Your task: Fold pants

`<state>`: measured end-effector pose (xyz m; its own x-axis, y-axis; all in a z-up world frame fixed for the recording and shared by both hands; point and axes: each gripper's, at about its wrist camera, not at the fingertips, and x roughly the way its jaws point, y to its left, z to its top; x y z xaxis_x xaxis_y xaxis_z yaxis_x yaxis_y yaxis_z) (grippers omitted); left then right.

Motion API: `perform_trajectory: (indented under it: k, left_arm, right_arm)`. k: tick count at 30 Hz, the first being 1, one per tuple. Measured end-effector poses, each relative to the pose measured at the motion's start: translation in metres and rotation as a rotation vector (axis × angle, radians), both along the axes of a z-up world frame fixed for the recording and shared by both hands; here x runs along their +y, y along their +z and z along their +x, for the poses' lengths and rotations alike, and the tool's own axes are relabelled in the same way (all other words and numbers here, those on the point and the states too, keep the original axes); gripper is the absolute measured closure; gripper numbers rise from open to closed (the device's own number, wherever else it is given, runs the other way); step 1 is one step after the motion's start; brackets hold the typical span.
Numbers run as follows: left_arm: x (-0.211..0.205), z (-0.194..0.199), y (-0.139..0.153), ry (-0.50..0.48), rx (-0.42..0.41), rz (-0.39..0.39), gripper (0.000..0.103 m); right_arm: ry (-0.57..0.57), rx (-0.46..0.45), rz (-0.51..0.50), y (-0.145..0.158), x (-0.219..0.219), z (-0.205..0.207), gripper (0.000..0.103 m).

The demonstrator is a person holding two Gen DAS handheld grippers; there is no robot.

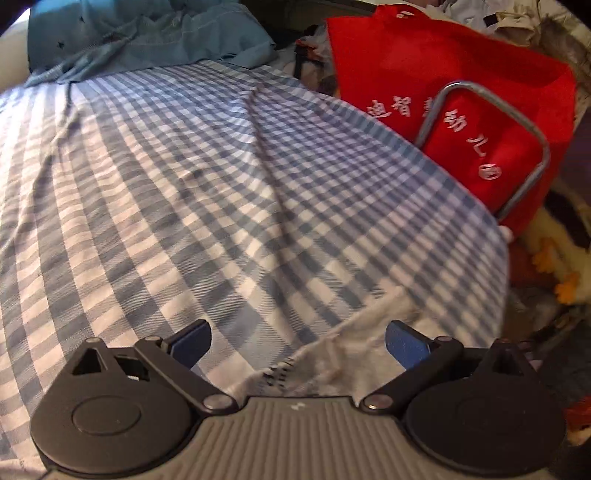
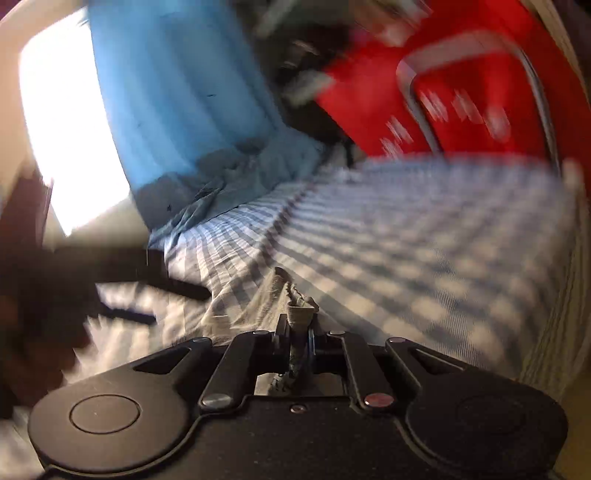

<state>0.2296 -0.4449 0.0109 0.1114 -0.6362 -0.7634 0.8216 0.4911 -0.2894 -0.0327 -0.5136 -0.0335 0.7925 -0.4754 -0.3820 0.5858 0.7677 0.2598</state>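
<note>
Left wrist view mostly sharp, even daylight; soft fold shadows on the checked cloth [image 1: 221, 177]; slight smear near the bottom centre; right wrist view heavily motion-blurred, red bag [image 2: 461, 92] streaked; blown-out white glare patch [image 2: 74, 122] upper left; fisheye bending and dark corners in both.

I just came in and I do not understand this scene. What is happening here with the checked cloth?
A person is folding blue-and-white checked pants with a handheld gripper in each hand. The right gripper is shut on a bunched edge of the fabric. The left gripper is open, with a pale fabric edge lying between its fingers, not yet pinched. The pants are spread out, no fold visible yet. A red bag and blue clothing lie behind them.
</note>
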Motion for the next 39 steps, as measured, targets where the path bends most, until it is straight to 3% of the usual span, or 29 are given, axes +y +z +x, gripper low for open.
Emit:
perform_trajectory:
  k: [3, 5, 11, 14, 17, 22, 24, 27, 31, 34, 37, 39]
  left_arm:
    - [-0.001, 0.001, 0.02, -0.059, 0.076, -0.024, 0.001]
    - [-0.008, -0.003, 0.026, -0.08, 0.109, 0.003, 0.001]
    - [-0.026, -0.01, 0.006, -0.078, 0.192, 0.101, 0.004]
    - [-0.026, -0.009, -0.005, -0.062, 0.226, 0.112, 0.006]
    - [-0.026, -0.009, -0.013, -0.038, 0.246, 0.127, 0.014]
    - [-0.019, -0.003, -0.027, 0.035, 0.29, 0.138, 0.056]
    - [-0.015, 0.0, -0.031, 0.056, 0.316, 0.135, 0.083]
    - [-0.01, 0.001, -0.032, 0.065, 0.342, 0.113, 0.087]
    - [-0.004, -0.001, -0.027, 0.058, 0.351, 0.083, 0.087]
    - [0.001, -0.001, -0.02, 0.059, 0.34, 0.057, 0.087]
    - [0.011, 0.0, -0.012, 0.055, 0.325, 0.037, 0.091]
    - [0.019, 0.0, -0.007, 0.055, 0.317, 0.019, 0.093]
  right_arm:
    - [0.046, 0.071, -0.192, 0.007, 0.03, 0.014, 0.094]
    - [0.076, 0.115, -0.295, 0.008, 0.048, 0.022, 0.094]
    - [0.158, 0.214, -0.478, 0.003, 0.083, 0.04, 0.094]
    - [0.18, 0.245, -0.525, -0.001, 0.09, 0.042, 0.094]
    - [0.196, 0.263, -0.559, -0.003, 0.094, 0.04, 0.094]
    - [0.21, 0.279, -0.579, -0.005, 0.099, 0.039, 0.094]
    - [0.212, 0.286, -0.589, -0.005, 0.099, 0.039, 0.094]
    - [0.222, 0.295, -0.596, -0.005, 0.101, 0.039, 0.093]
    - [0.225, 0.295, -0.624, -0.004, 0.103, 0.037, 0.076]
    - [0.247, 0.297, -0.633, -0.001, 0.103, 0.039, 0.076]
    - [0.263, 0.297, -0.646, 0.004, 0.108, 0.038, 0.092]
    - [0.282, 0.286, -0.647, 0.008, 0.116, 0.036, 0.095]
